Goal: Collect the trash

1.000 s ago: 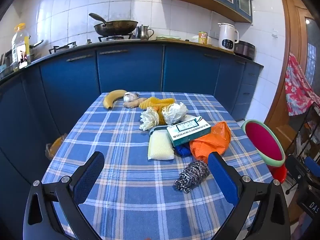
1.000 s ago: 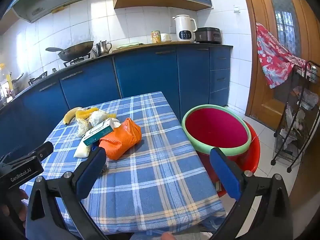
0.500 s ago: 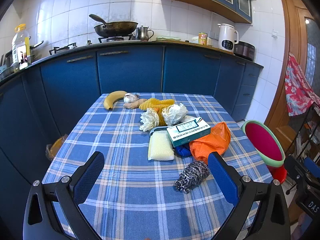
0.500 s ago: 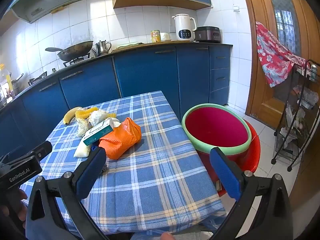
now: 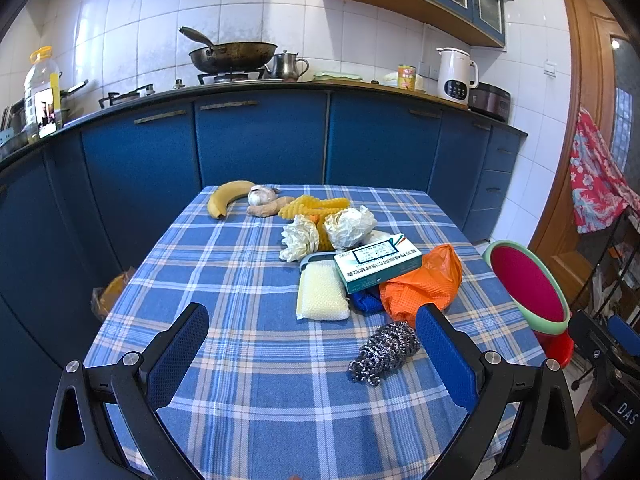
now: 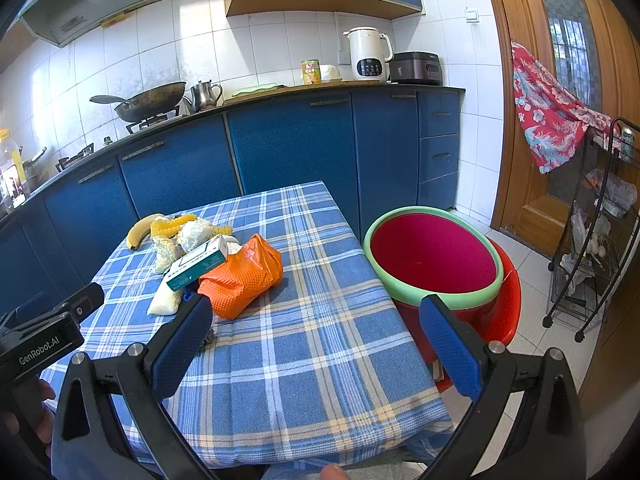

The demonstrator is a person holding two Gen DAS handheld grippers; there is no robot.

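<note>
From the left wrist, the left hand-held gripper (image 5: 312, 334) hangs spread and empty over the blue-checked desk (image 5: 224, 264), near a silver steel-wool scourer (image 5: 385, 352), an orange plastic bag (image 5: 424, 286) and two crumpled white paper balls (image 5: 349, 227). From the right wrist, the right hand-held gripper (image 6: 316, 338) is likewise spread and empty above the desk edge, the green-rimmed red plastic basin (image 6: 434, 256) standing beside the desk.

Blue-and-white plaid tablecloth (image 5: 240, 280), crumpled orange plastic bag (image 5: 424, 284), curved yellow banana (image 5: 228, 196), pale yellow sponge (image 5: 320, 296), green-rimmed red round basin (image 6: 436, 256)
</note>
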